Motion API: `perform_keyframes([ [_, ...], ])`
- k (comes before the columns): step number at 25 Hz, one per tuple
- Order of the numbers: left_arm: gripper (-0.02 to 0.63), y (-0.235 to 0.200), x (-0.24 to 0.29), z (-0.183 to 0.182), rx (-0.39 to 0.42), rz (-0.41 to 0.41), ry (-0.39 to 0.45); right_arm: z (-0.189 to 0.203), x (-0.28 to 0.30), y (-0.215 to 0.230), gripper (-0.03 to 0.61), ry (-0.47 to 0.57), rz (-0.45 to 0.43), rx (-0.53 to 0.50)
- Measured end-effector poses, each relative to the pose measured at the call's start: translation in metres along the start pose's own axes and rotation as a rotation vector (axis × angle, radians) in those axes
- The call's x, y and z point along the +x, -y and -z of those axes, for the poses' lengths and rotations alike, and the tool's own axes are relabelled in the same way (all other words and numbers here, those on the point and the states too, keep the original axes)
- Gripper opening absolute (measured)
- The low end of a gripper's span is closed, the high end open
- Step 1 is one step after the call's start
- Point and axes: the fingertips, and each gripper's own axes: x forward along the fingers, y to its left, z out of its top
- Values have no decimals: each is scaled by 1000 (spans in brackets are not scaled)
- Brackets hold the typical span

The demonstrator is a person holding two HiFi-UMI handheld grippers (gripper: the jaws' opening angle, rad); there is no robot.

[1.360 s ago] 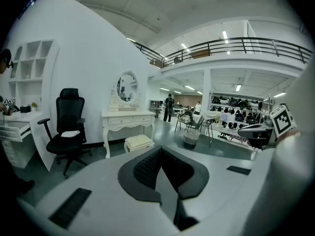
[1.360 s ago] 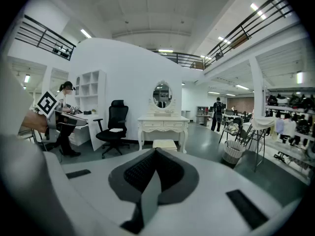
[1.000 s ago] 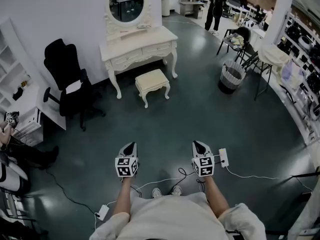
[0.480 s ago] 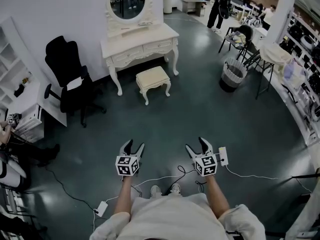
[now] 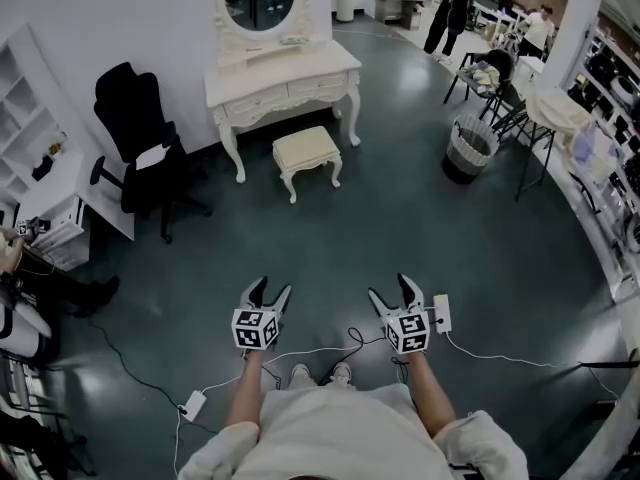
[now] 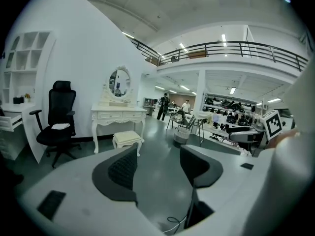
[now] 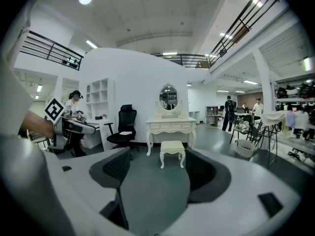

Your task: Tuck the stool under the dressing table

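Cream carved stool (image 5: 307, 149) just before dressing table (image 5: 283, 78); left gripper (image 5: 266, 296), right gripper (image 5: 396, 291) jaws apart, empty.

No legible words, brand names, numbers or signs anywhere in view. Only printed patterns: black-and-white square markers on the left marker cube (image 5: 254, 329) of the left gripper (image 5: 268, 290) and on the right marker cube (image 5: 407, 332) of the right gripper (image 5: 392, 290). Coded blocks, not letters or digits. Same kind of marker visible in each gripper view on the other gripper's cube, likewise without characters. Goods on the shelves (image 5: 612, 78) at far right too small and blurred to read.
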Motion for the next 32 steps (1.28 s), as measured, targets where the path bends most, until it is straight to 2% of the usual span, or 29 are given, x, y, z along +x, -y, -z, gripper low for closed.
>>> perform_keyframes([
  [6,250,16,11,4,-9,-19,-7,8,3,19,333,-13,-16,-8],
  [20,250,8,58,-19,15,-15,2,3,32,55,327,-6,6,-4],
  [26,250,-18,89,-23,1,-13,9,-2,71,67,321,-4,16,-13],
  [32,250,-58,146,-42,-18,9,10,-18,134,84,319,-20,35,-24],
])
